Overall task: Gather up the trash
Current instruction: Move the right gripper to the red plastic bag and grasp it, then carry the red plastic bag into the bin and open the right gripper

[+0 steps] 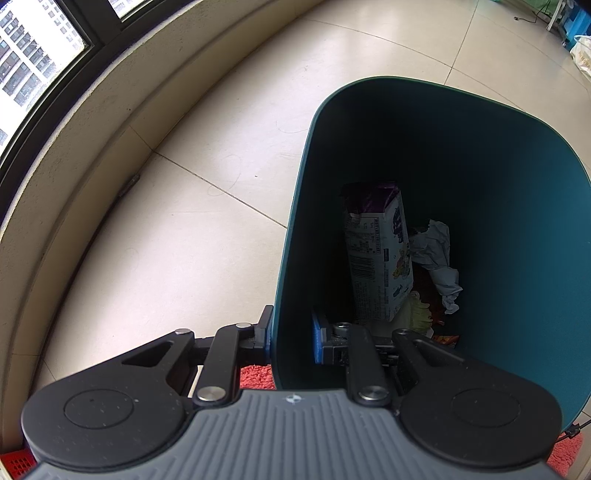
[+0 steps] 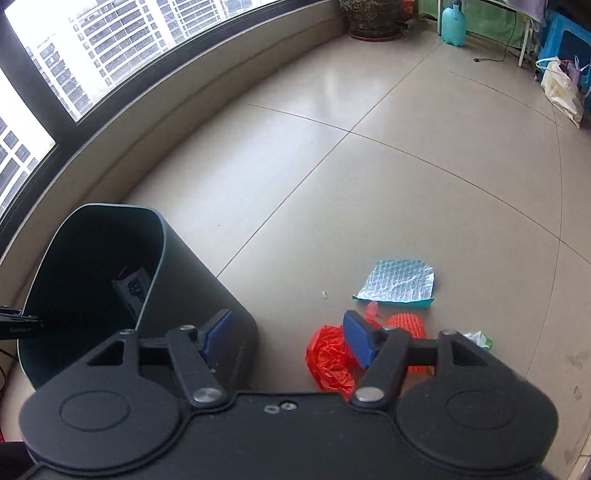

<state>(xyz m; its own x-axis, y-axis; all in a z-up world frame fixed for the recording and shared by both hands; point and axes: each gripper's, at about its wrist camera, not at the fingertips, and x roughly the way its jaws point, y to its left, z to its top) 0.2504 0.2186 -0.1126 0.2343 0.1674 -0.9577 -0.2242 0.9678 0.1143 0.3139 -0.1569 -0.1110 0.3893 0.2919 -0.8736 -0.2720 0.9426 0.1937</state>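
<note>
Pale tiled floor [image 2: 369, 184], daylit windows [image 2: 110, 48], perhaps a potted plant [image 2: 373, 18] beyond.

Open tiled floor [image 2: 369, 155] lies beyond the bin [image 2: 207, 295], unobstructed to the window wall [image 2: 155, 122]. Red plastic bag [image 2: 328, 354], foil sheet [image 2: 397, 284] and orange netting [image 2: 406, 325] clutter the floor beside it.

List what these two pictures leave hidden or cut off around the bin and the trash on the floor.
- Bottom of the bin, left wrist view: dark, partly covered by the carton and crumpled paper.
- Red bag and orange net, right wrist view: partly behind the right gripper.
- White-green scrap, same view: mostly behind the gripper's arm.
- Left gripper: its body hides the bin's near rim.
</note>
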